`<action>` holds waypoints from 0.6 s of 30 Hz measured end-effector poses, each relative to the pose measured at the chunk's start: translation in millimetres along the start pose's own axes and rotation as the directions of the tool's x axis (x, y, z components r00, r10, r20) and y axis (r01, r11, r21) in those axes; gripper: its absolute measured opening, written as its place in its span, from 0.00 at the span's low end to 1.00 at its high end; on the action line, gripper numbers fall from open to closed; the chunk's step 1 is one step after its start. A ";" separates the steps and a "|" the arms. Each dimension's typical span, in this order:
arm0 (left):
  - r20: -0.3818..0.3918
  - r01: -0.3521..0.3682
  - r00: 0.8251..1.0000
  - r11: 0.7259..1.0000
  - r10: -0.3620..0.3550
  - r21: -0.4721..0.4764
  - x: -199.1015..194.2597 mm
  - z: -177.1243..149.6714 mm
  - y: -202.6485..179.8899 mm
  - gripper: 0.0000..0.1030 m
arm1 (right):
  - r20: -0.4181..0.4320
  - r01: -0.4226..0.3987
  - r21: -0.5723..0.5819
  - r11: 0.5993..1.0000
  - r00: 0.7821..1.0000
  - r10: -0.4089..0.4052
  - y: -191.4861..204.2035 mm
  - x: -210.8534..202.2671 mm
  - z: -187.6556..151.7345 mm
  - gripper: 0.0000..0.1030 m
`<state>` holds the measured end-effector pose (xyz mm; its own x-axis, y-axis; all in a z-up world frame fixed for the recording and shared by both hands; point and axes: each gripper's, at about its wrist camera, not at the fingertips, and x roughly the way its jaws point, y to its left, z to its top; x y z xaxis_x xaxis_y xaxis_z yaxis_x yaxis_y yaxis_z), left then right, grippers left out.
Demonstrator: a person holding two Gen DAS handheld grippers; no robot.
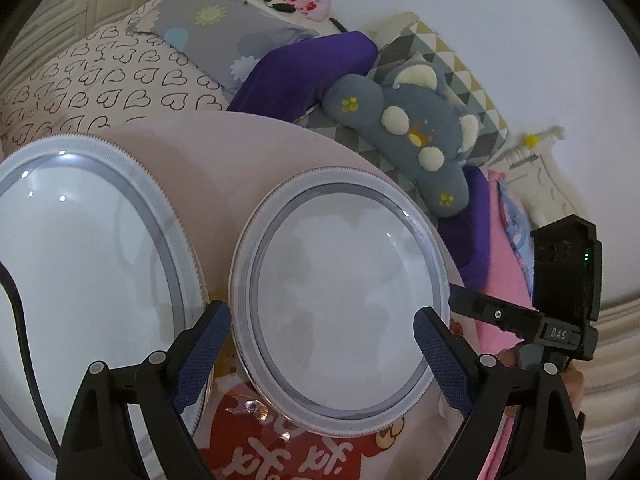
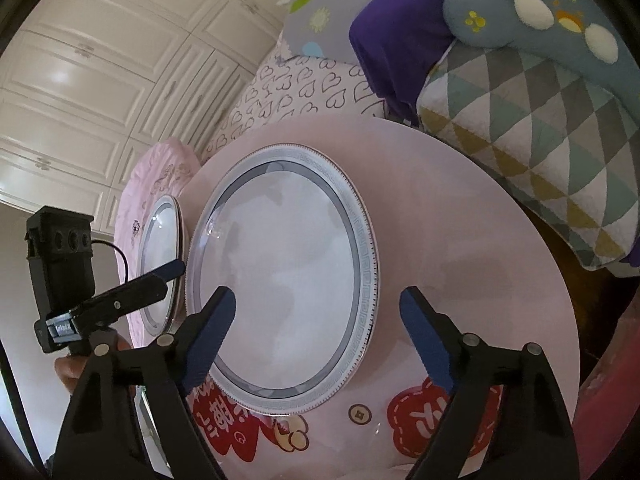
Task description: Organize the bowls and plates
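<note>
The near plate (image 1: pixel 340 300) lies flat on the pink round table (image 1: pixel 224 152), and a second plate (image 1: pixel 88 280) lies just beside it. My left gripper (image 1: pixel 322 344) and my right gripper (image 2: pixel 318 330) both hang over the near plate with jaws wide apart, gripping nothing.

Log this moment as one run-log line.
stage: approach | left tool: open, astride near plate, not gripping | right tool: open, over same plate's right rim | second plate: alongside on pink table
</note>
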<state>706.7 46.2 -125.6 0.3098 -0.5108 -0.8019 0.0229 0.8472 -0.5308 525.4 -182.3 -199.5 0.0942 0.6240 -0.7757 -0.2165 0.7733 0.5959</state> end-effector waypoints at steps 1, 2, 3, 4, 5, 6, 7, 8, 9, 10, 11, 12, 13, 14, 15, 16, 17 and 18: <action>0.002 -0.005 1.000 1.000 0.005 -0.003 1.1 -2.5 -1.8 0.87 | -0.001 -0.002 0.000 1.000 1.000 0.002 -0.5 0.3 0.8 0.81; -0.003 -0.004 1.000 1.000 0.004 -0.007 0.5 -3.4 2.3 0.87 | -0.002 -0.005 0.001 1.000 1.000 0.005 -1.1 1.2 1.4 0.79; 0.004 -0.007 1.000 1.000 0.007 -0.006 -0.8 -5.0 3.1 0.87 | -0.002 -0.005 0.003 1.000 1.000 0.005 -1.3 2.0 1.7 0.78; 0.007 -0.011 1.000 1.000 0.011 -0.005 0.1 -5.2 3.3 0.87 | -0.003 -0.005 0.004 1.000 1.000 0.005 -1.7 2.8 2.3 0.77; 0.006 -0.013 1.000 1.000 0.013 -0.008 0.3 -6.7 3.1 0.87 | -0.005 -0.008 0.006 1.000 1.000 0.008 -3.2 4.5 3.1 0.76; 0.008 -0.014 1.000 1.000 0.014 -0.010 -1.0 -9.0 3.6 0.87 | -0.006 -0.011 0.009 1.000 1.000 0.011 -3.9 5.5 4.0 0.74; 0.008 -0.014 1.000 1.000 0.014 -0.012 -1.2 -9.0 3.6 0.87 | -0.007 -0.015 0.013 1.000 1.000 0.015 -4.8 7.1 4.5 0.73; 0.008 -0.012 1.000 1.000 0.012 -0.015 -1.8 -9.7 3.3 0.87 | -0.009 -0.025 0.022 0.999 1.000 0.025 -7.5 9.5 5.7 0.71; 0.006 -0.004 1.000 1.000 0.005 -0.021 -1.7 -10.2 3.5 0.87 | -0.010 -0.033 0.028 0.999 0.999 0.033 -9.5 11.3 6.5 0.68; 0.003 0.003 1.000 1.000 -0.003 -0.027 -2.6 -10.3 5.3 0.85 | -0.012 -0.037 0.030 0.999 0.999 0.038 -11.4 12.8 7.9 0.67; 0.000 0.011 1.000 0.999 -0.011 -0.035 -3.6 -10.4 7.7 0.85 | -0.013 -0.043 0.033 0.999 0.999 0.043 -12.9 14.4 9.1 0.65; -0.005 0.024 1.000 0.999 -0.024 -0.049 -4.9 -10.5 11.4 0.84 | -0.010 -0.051 0.031 0.998 0.999 0.051 -13.8 15.3 10.0 0.62; -0.012 0.040 0.999 0.997 -0.041 -0.066 -6.1 -9.5 16.2 0.83 | -0.012 -0.058 0.029 0.998 0.998 0.058 -13.5 15.7 10.2 0.59; -0.015 0.049 0.999 0.996 -0.050 -0.078 -6.9 -9.7 18.7 0.81 | -0.023 -0.067 0.026 0.997 0.997 0.067 -13.9 17.9 11.1 0.53; -0.017 0.053 0.998 0.995 -0.055 -0.090 -8.2 -9.0 22.2 0.78 | -0.030 -0.064 0.020 0.998 0.997 0.064 -13.8 19.2 11.6 0.49; -0.019 0.057 0.998 0.993 -0.059 -0.104 -9.3 -8.7 25.8 0.73 | -0.033 -0.059 0.011 0.998 0.998 0.059 -13.1 19.8 12.3 0.49; -0.022 0.054 0.998 0.991 -0.057 -0.118 -10.6 -8.1 30.0 0.70 | -0.038 -0.056 0.005 0.998 0.998 0.056 -12.1 20.2 12.7 0.49; -0.023 0.052 0.998 0.990 -0.056 -0.129 -11.9 -6.6 33.3 0.65 | -0.044 -0.054 0.001 0.999 0.998 0.054 -11.9 20.7 13.6 0.49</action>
<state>697.5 79.5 -135.6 0.2865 -0.5604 -0.7771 -0.0833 0.7934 -0.6029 543.1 -177.0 -219.8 0.0398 0.6592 -0.7509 -0.2204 0.7388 0.6369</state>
